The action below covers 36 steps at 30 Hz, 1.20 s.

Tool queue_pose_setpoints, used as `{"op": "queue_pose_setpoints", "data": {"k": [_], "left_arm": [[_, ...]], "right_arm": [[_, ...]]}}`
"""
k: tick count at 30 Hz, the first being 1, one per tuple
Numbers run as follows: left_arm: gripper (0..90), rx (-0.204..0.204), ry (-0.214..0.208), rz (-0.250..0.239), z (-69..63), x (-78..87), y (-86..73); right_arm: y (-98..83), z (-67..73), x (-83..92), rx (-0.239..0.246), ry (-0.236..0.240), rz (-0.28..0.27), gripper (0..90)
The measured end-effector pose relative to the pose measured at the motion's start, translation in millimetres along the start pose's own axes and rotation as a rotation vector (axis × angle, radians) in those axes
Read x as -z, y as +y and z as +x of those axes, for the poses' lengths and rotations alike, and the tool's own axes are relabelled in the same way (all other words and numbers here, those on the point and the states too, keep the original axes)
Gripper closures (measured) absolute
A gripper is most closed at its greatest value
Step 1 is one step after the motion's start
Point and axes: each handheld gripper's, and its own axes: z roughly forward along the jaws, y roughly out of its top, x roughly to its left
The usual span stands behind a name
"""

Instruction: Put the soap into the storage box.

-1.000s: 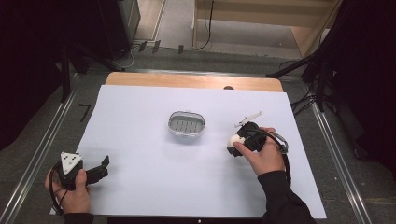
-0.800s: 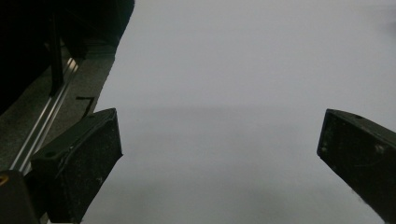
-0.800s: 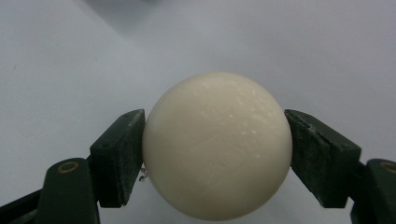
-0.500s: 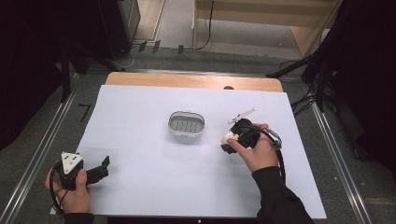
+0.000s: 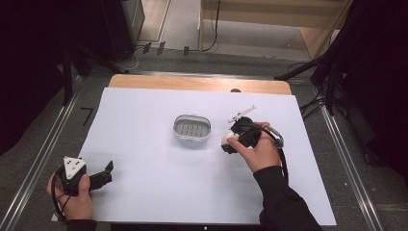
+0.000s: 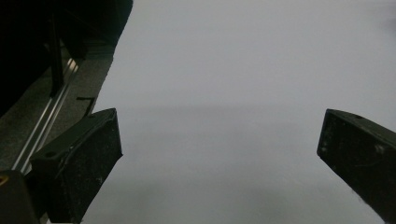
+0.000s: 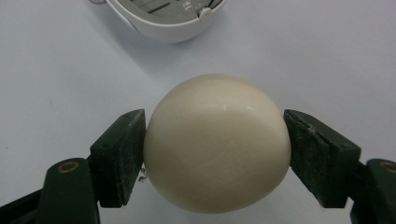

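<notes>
The right gripper (image 7: 215,154) is clamping a cream egg (image 7: 217,149) between both pads, holding it above the white sheet (image 5: 159,183), with a small grey tray (image 5: 191,129) lying just ahead of its jaws. The left gripper (image 6: 219,154) (resting well apart, at the sheet's near corner) is standing wide open, nothing between its jaws.

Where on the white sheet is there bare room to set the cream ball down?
The right gripper clamps the cream ball beside the slotted oval dish, the one crowded spot. Bare sheet lies between the dish and the left gripper, open at the near left corner; also along the far edge behind the dish, and right of the right hand.
</notes>
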Motion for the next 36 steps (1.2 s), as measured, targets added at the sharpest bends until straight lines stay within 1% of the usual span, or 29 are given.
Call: {"op": "queue_pose_setpoints", "data": {"k": [4,7,8,10,11,16,21,28,33,36], "left_arm": [[0.1,0.001,0.000,-0.001,0.2,0.4,-0.1],[0.1,0.001,0.002,0.000,0.3,0.4,0.0],[0.2,0.008,0.010,-0.004,1.0,0.9,-0.2],[0.1,0.014,0.010,-0.006,1.3,0.9,-0.2],[0.1,0.017,0.008,-0.010,1.7,0.9,-0.3],[0.1,0.011,0.010,-0.006,1.1,1.0,-0.3],[0.1,0.006,0.009,-0.002,1.1,0.9,-0.1],[0.1,0.008,0.009,-0.002,1.1,0.9,-0.2],[0.1,0.010,0.006,-0.002,1.2,0.7,-0.1],[0.1,0.010,0.006,-0.002,1.3,0.7,-0.1]], "right_arm": [[8.8,2.4,2.0,0.010,-0.001,-0.004,24.5],[11.1,2.7,2.5,0.011,-0.002,-0.005,24.5],[13.8,3.0,3.1,0.011,0.002,-0.008,24.6],[15.6,2.5,3.6,0.017,0.004,-0.008,24.6],[16.8,3.0,3.8,0.011,0.004,-0.011,24.6],[20.8,4.0,3.9,0.018,0.008,-0.014,24.6],[29.6,8.6,4.7,0.030,0.016,-0.023,24.6],[42.0,14.3,3.6,0.046,0.021,-0.032,24.7],[48.3,17.3,1.8,0.055,0.028,-0.033,24.7],[54.1,20.2,-1.4,0.060,0.033,-0.024,24.7]]}}
